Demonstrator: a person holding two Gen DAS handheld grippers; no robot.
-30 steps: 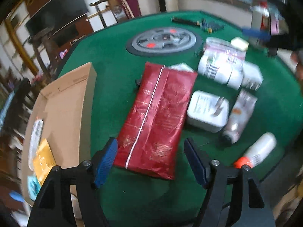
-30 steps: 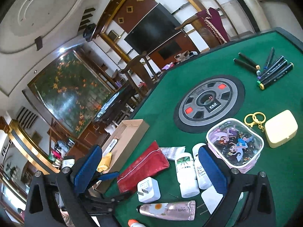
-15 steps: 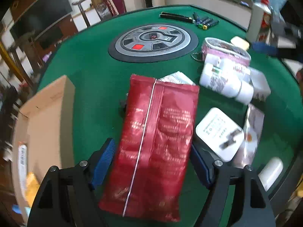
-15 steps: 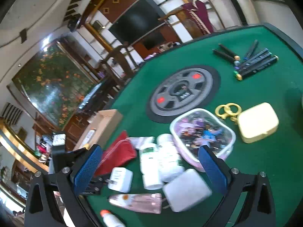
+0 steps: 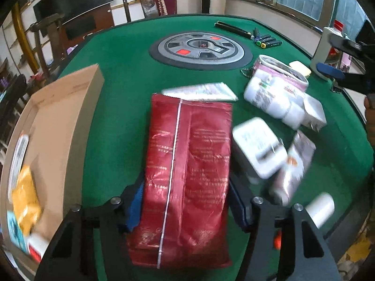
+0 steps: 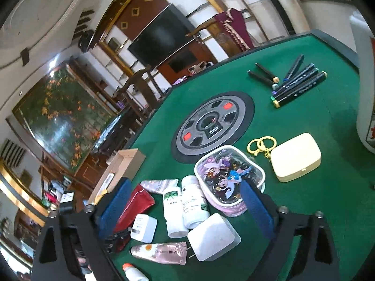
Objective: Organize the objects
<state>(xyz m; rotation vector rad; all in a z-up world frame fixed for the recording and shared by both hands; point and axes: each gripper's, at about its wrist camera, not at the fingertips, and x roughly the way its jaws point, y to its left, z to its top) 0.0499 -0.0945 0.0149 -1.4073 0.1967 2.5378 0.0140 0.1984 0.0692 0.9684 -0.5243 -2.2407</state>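
Observation:
A red foil pouch [image 5: 187,178] lies flat on the green table [image 5: 121,93]. My left gripper [image 5: 185,203] has one finger on each side of its near end, against its edges. The pouch also shows in the right wrist view [image 6: 133,208]. My right gripper [image 6: 185,206] is open and empty, hovering above two white bottles [image 6: 185,203] and a cartoon-printed clear pouch [image 6: 225,178]. A cardboard box [image 5: 58,126] with several packets inside stands left of the red pouch.
Right of the red pouch lie a white charger [image 5: 260,147], a pink tube [image 5: 293,164] and a white bottle with an orange cap [image 5: 318,208]. A cream case [image 6: 295,157], gold key rings [image 6: 260,145], several markers [image 6: 295,82] and a round grey panel [image 6: 211,126] lie farther back.
My left gripper has moved forward along the red pouch, and its fingers have closed in against the pouch's sides. My right gripper has dropped lower toward the white bottles.

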